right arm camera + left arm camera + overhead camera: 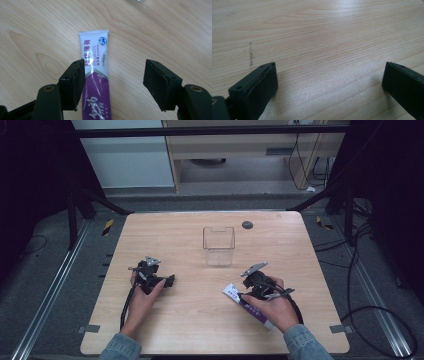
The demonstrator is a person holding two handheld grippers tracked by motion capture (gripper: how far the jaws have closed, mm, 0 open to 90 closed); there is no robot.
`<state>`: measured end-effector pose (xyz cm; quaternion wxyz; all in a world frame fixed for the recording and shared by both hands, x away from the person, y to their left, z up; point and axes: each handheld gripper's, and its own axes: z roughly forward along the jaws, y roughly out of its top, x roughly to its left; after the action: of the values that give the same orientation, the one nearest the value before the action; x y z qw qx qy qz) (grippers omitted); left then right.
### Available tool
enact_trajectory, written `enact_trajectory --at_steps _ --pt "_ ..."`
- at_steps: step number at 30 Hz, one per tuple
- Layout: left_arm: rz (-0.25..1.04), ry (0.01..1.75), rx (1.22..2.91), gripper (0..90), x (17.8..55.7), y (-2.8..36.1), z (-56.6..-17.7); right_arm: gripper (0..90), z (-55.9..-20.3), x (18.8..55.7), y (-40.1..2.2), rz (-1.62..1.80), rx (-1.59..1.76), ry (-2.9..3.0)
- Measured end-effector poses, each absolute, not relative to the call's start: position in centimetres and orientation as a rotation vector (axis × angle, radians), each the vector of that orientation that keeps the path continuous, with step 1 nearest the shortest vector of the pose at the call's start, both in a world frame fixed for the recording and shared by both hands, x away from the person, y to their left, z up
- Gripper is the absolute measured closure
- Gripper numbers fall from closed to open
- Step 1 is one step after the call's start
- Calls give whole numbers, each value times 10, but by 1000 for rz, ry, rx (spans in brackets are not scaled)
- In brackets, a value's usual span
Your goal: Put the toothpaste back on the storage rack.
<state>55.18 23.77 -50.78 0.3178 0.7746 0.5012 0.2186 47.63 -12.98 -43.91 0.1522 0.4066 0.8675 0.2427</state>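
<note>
While a flat white-and-purple toothpaste tube (96,75) lies on the pale wood-grain worktop (37,32), the right gripper (113,82) straddles it, fingers spread; left gripper (329,87) fingers spread wide.

The toothpaste tube (96,75) lies flat on the wooden table (200,320), near its right front part. Its flat crimped end is white with purple lettering and a small blue round mark; farther down, the body turns purple with white script.
</note>
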Motion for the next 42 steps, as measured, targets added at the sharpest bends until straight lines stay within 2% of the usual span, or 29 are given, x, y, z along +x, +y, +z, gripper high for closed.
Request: enact_trajectory --at_steps 16,32,42 --pt "574 1318 2036 0 552 238 -508 389 -454 488 -101 571 1150 2627" --pt "574 1317 2036 0 552 238 -508 463 -466 499 -96 518 1197 2686" --pt "574 1318 2035 0 552 238 -508 478 -470 502 -93 492 1212 2705"
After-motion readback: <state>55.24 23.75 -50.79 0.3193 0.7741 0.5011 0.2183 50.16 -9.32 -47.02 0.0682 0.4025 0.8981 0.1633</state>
